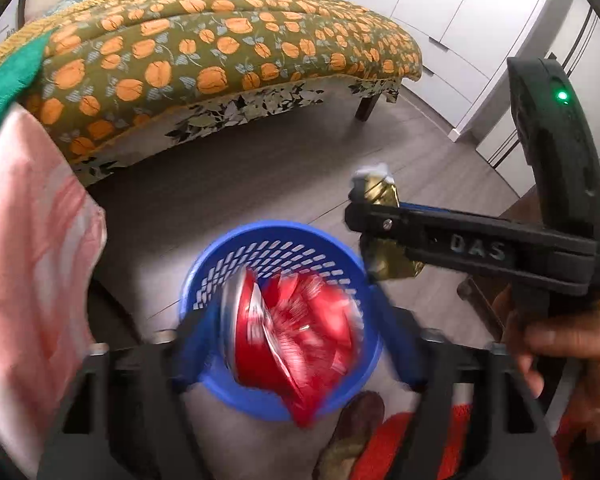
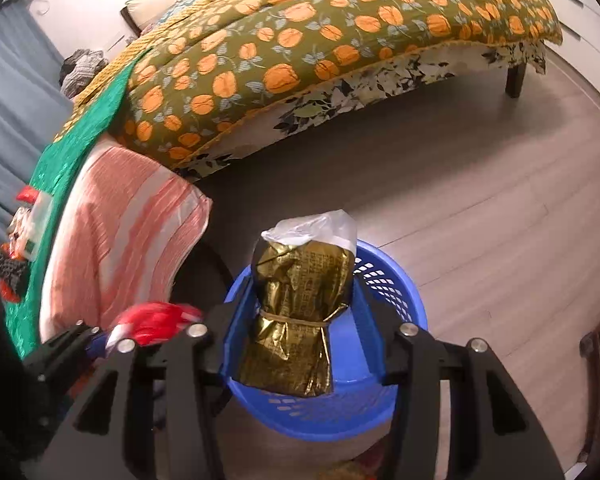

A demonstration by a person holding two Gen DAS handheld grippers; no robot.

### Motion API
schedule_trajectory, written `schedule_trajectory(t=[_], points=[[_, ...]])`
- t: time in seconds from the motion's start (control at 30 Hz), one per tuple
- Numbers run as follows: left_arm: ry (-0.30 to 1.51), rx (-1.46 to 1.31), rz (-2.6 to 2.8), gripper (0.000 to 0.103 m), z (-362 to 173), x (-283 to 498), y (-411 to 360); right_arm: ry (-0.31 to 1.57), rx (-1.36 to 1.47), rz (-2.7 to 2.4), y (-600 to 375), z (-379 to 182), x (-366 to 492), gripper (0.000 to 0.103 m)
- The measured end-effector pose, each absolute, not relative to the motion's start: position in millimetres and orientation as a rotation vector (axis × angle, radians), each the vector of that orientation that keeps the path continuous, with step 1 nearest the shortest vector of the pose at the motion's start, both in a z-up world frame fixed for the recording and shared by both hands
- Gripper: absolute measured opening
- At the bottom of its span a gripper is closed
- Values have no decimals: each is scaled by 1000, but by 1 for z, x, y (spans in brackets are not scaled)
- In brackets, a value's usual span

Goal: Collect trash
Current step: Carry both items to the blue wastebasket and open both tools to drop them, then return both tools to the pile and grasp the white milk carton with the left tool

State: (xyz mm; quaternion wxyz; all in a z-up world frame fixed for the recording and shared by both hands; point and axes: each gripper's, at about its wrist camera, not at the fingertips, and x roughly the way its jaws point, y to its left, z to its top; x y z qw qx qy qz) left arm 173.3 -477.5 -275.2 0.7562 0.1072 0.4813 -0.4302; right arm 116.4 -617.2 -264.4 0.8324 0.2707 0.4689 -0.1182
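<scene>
Both our claws sit spread over the blue basket (image 2: 396, 292): left gripper (image 1: 296, 312) straddles the red wrapper (image 1: 300, 336), right gripper (image 2: 300, 320) the upright gold pouch (image 2: 296, 320), neither clamped.

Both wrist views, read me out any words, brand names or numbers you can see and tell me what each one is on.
"DAS": raised letters on the side of the right gripper, seen in the left wrist view.
Gold packet: fine dark print covers it, too small to read.
Red wrapper: white markings, too blurred to read.
Blue basket: no text visible.
</scene>
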Motion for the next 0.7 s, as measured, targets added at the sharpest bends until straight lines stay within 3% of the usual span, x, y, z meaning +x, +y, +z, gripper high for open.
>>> schedule_trajectory(t=[0.13,0.3,0.53,0.7], points=[[1055,227,-927,87,-281,177,-481,953,594,-285,-628,-255,107,77],[962,177,-937,90,-244,160,-459,861,565,-311,-627,-226,97,82],[744,161,-932,98,-165,114,-393,636,390,-315,-584,-155,84,88],[712,217,-838,98,-156,99,-324,508,206,-251,-522,-119,86,88]])
